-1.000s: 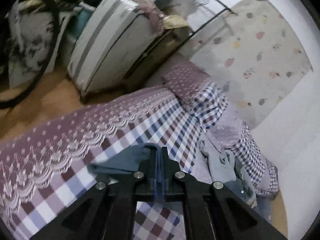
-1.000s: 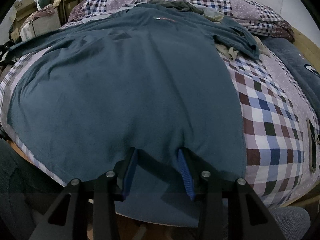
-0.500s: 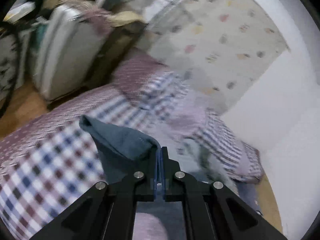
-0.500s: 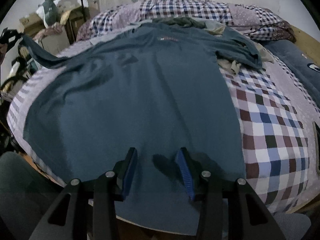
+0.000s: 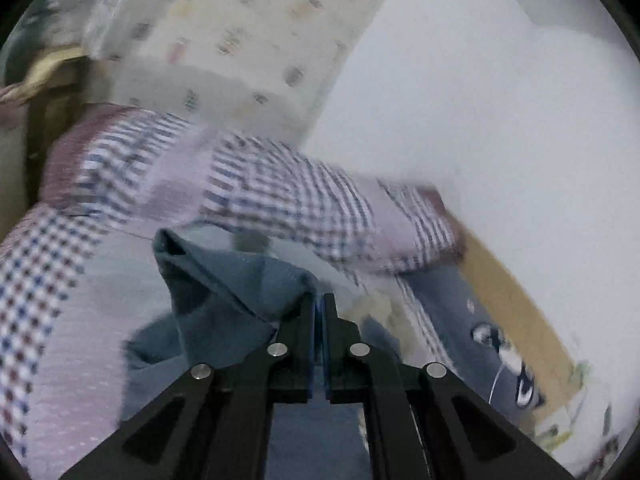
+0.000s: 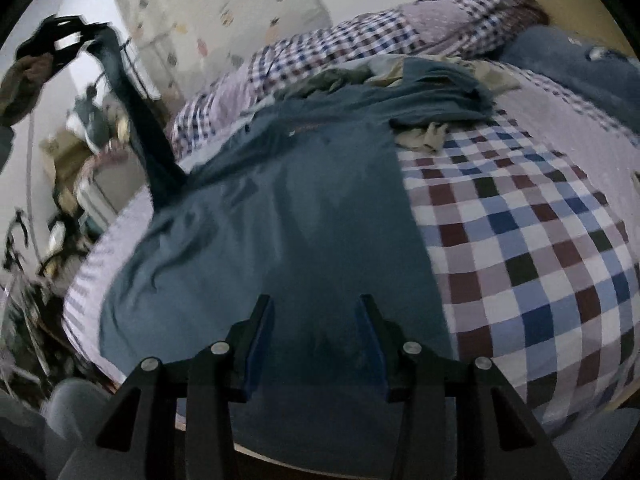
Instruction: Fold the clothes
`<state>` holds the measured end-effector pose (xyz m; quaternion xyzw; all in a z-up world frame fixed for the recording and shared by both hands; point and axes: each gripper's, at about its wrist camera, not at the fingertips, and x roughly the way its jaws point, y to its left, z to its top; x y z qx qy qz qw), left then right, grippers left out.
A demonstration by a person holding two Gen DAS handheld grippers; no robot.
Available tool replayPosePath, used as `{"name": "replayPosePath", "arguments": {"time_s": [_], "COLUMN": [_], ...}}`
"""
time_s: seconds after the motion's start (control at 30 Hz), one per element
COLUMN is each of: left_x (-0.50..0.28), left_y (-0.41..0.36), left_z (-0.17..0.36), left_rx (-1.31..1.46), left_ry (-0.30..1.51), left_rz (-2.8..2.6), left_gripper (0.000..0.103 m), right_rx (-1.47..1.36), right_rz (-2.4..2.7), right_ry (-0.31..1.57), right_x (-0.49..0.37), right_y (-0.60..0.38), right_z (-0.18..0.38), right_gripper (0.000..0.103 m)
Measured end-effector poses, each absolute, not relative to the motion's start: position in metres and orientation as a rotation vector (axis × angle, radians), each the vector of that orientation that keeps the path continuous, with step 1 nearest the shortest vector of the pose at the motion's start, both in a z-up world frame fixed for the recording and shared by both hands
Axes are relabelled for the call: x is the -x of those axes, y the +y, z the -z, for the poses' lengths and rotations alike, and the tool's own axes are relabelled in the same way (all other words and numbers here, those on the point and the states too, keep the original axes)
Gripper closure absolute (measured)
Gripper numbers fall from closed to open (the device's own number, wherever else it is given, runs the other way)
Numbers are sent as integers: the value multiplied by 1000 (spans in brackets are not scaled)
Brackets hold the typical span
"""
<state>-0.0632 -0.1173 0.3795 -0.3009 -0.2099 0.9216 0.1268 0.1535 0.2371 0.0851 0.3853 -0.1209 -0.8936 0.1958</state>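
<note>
Two tongs: left tongs (image 5: 319, 312) pinch the shirt's (image 6: 304, 208) raised sleeve (image 5: 224, 280); right tongs (image 6: 316, 316) gape empty above its hem.

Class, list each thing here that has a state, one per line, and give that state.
Left gripper: shut on the sleeve.
Right gripper: open, above the hem.
Dark teal long-sleeved shirt: spread on the bed, one sleeve lifted.
Olive crumpled garment: bunched beside the shirt.

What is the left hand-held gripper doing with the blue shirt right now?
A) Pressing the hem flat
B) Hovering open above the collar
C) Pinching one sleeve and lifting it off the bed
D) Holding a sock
C: the left hand-held gripper is shut on the sleeve of the blue shirt, which hangs raised above the bed.
</note>
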Motion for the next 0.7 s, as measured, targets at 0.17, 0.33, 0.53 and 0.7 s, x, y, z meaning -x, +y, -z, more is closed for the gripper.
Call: {"name": "replayPosePath", "arguments": {"time_s": [0.17, 0.33, 0.53, 0.7], "left_x": [126, 102, 53, -16], "left_y": [8, 32, -13, -127], "left_z": [-345, -319, -297, -269], "left_rx": [1106, 1192, 1194, 1145], "left_ry": [-403, -321, -318, -410], "left_rz": [-2502, -2397, -2460, -2721], "left_gripper": [65, 34, 32, 31], "right_rx": [-1022, -1022, -1015, -1011], "right_rz": [2491, 2456, 2394, 2345], "right_ry": [-435, -509, -558, -552], "right_x": [-154, -152, -149, -151], "right_y": [252, 261, 262, 255], "right_z": [-96, -97, -99, -101], "right_gripper": [56, 56, 56, 56]}}
